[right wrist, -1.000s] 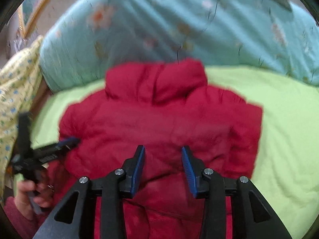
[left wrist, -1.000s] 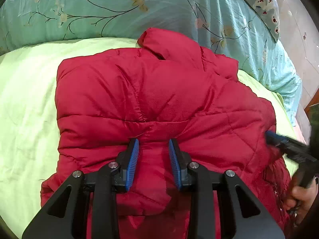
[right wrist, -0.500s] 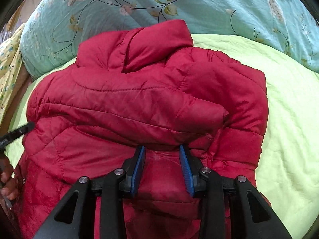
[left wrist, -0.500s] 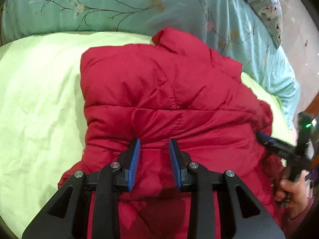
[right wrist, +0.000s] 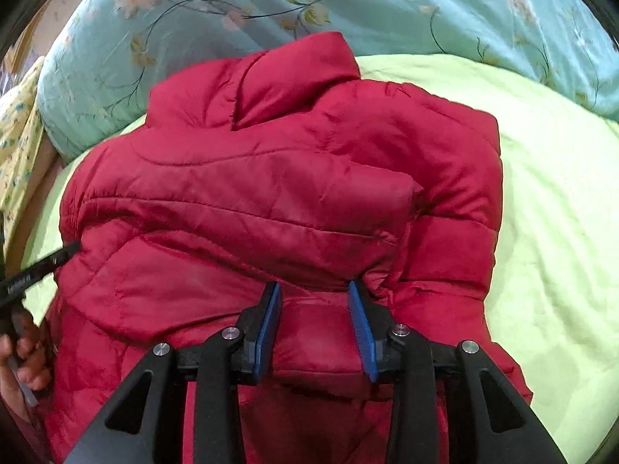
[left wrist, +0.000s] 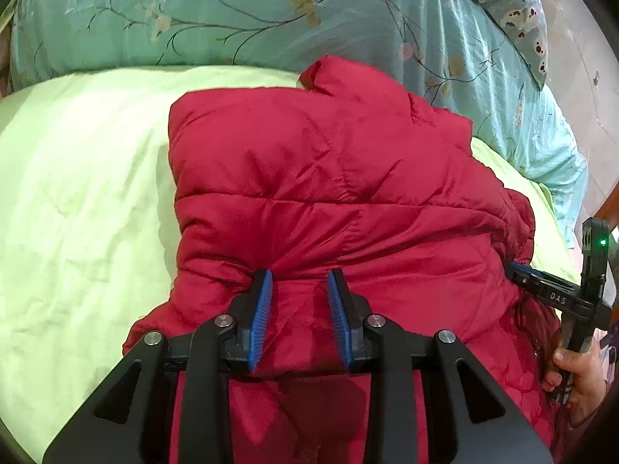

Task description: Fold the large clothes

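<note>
The red jacket lies on the green sheet, collar pointing away toward the quilt. Left gripper and right gripper, both spread, press its near hem side by side.

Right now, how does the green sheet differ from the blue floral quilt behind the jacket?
The green sheet is plain yellow-green; the blue floral quilt is teal, printed with branches and flowers. The sheet lies flat, directly under the red jacket; the quilt is bunched into a raised roll beyond the jacket's collar. Both are soft bedding, lightly wrinkled.
</note>
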